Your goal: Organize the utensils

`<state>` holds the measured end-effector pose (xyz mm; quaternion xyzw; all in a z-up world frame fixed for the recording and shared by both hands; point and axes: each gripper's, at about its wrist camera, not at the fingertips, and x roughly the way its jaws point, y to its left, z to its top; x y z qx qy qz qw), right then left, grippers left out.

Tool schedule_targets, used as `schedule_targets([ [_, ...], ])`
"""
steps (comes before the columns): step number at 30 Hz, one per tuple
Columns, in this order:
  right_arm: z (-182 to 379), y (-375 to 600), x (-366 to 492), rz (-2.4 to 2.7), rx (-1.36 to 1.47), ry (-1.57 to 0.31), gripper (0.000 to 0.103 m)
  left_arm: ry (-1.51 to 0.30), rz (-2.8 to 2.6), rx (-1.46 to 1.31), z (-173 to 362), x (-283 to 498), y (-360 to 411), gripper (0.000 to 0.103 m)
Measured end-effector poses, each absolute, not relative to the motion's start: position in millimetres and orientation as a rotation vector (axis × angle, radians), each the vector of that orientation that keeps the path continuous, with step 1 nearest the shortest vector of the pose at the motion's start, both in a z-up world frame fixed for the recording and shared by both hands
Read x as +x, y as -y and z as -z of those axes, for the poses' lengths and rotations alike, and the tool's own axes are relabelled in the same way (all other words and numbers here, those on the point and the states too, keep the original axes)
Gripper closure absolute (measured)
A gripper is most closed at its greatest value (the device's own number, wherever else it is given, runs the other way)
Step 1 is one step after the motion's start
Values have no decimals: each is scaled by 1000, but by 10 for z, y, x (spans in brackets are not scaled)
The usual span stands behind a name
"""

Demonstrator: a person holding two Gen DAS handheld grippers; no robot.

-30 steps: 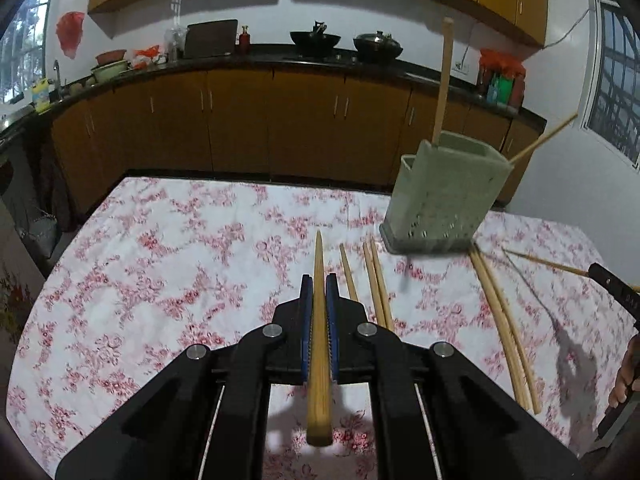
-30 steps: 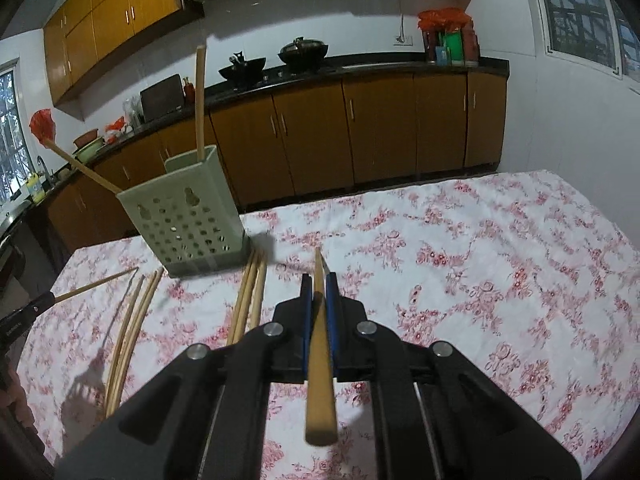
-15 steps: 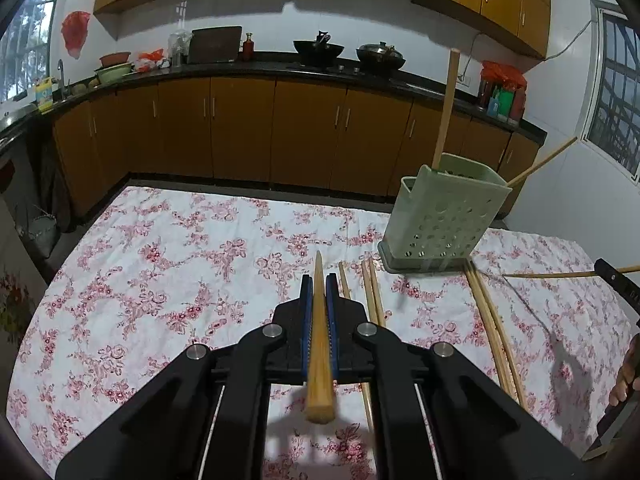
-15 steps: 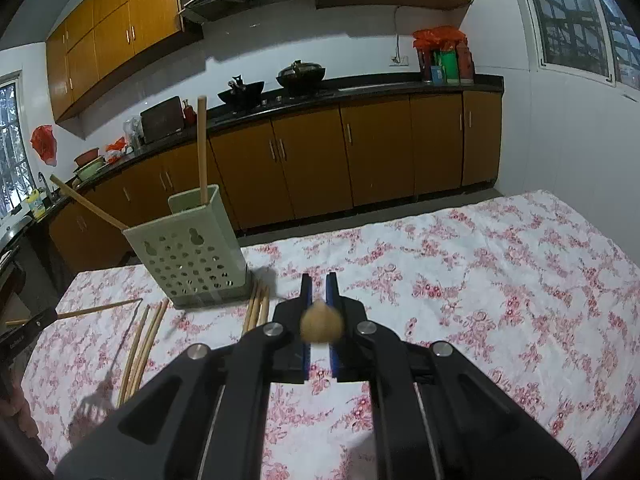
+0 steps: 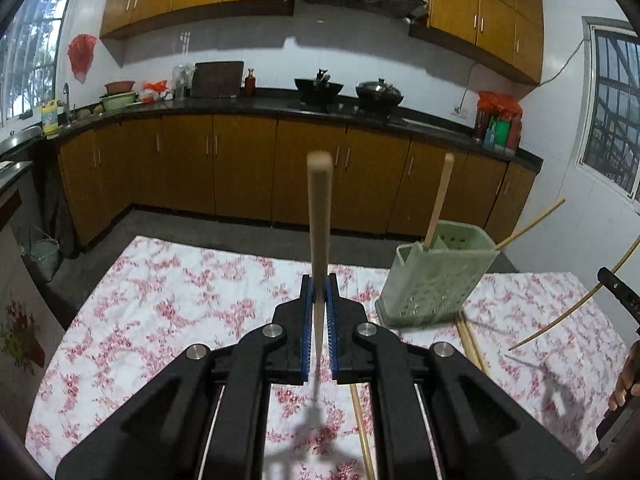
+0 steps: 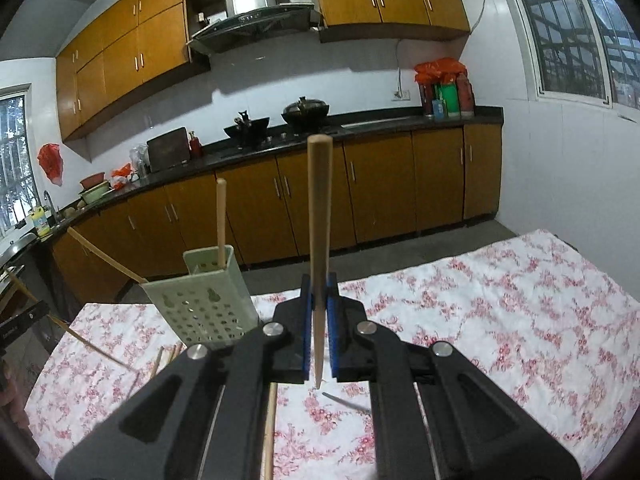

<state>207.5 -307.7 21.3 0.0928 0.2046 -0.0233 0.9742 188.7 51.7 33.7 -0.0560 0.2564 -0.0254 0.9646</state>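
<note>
Chopsticks stand upright in both our grips, left gripper and right gripper jaws clamped on one each, ready to drop into the green holder.

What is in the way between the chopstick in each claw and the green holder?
Nothing visible. The left claw grips a chopstick upright, and the green holder sits ahead to its right with only open air above the tablecloth between. The right claw holds its own chopstick, also clear. One stick already stands inside the holder.
</note>
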Motion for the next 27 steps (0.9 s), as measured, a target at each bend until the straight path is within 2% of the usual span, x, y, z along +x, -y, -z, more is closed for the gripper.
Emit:
schedule_targets([
  [10,-605,2992,1999,-38,225,-331,95,-447,113,-148,-643,1838,-406,96],
  [27,-1330,2566,2225,-157,224,-168,95,-172,169,-197,-1403,2048,116,96],
])
